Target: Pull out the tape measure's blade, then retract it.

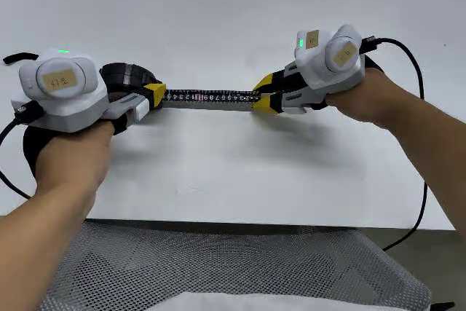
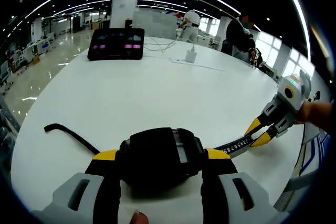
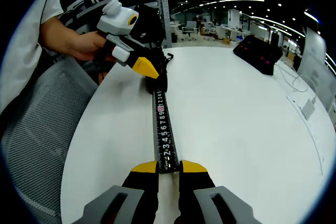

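Blade [image 1: 211,97] drawn out left to right, just above the table [image 1: 218,172].
The left gripper [image 1: 148,100] is clamped on the black case [image 2: 160,156] at the left. The right gripper [image 3: 168,169] is pinched narrow on the blade's free end at the right, with a short numbered stretch between them. The blade's long axis runs straight from the right jaws to the case. Judging from that, pulling further means moving the right gripper rightward along this line, and retracting means moving it leftward toward the case without twisting the blade.
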`<action>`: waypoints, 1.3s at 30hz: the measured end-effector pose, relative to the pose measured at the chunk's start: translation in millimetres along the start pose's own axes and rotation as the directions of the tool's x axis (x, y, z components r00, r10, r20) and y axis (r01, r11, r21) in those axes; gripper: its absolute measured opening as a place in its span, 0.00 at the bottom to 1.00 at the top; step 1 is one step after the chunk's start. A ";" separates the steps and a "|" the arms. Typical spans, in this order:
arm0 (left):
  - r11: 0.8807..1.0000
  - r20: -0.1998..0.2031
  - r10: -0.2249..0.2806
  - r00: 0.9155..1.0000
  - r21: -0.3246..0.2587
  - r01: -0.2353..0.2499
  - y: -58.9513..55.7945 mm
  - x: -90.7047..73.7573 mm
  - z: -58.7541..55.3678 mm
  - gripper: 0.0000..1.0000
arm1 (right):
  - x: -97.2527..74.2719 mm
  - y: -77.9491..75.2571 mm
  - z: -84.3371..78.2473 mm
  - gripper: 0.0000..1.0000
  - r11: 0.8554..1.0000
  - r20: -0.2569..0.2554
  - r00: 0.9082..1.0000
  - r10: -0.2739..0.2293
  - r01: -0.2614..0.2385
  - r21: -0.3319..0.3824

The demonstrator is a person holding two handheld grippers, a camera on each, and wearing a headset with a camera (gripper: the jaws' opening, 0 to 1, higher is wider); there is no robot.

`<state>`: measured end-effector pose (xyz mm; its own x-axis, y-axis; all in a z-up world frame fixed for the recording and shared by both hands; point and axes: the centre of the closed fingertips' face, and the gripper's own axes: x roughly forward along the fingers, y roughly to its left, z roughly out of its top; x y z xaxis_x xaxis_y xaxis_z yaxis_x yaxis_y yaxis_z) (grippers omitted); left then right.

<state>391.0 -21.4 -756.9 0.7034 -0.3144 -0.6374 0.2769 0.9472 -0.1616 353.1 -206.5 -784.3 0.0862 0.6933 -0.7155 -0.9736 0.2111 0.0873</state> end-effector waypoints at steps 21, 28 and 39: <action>1.000 0.002 -0.013 1.000 -0.021 0.013 0.7 0.1 0.2 0.57 | 23.6 4.2 21.8 0.10 1.000 0.038 0.999 0.021 -0.021 0.005; 1.000 0.003 -0.016 1.000 -0.025 0.016 0.5 -0.2 0.5 0.57 | 31.4 7.3 31.5 0.10 1.000 0.051 0.998 0.031 -0.031 0.005; 0.999 0.003 -0.022 1.000 -0.033 0.022 0.6 -0.6 0.6 0.57 | 44.6 11.3 47.0 0.10 0.999 0.074 0.996 0.045 -0.046 0.008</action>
<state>391.2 -20.7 -756.2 0.6995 -0.3351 -0.6312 0.2707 0.9417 -0.1999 355.9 -140.8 -782.7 0.0580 0.7514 -0.6572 -0.9746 0.1851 0.1257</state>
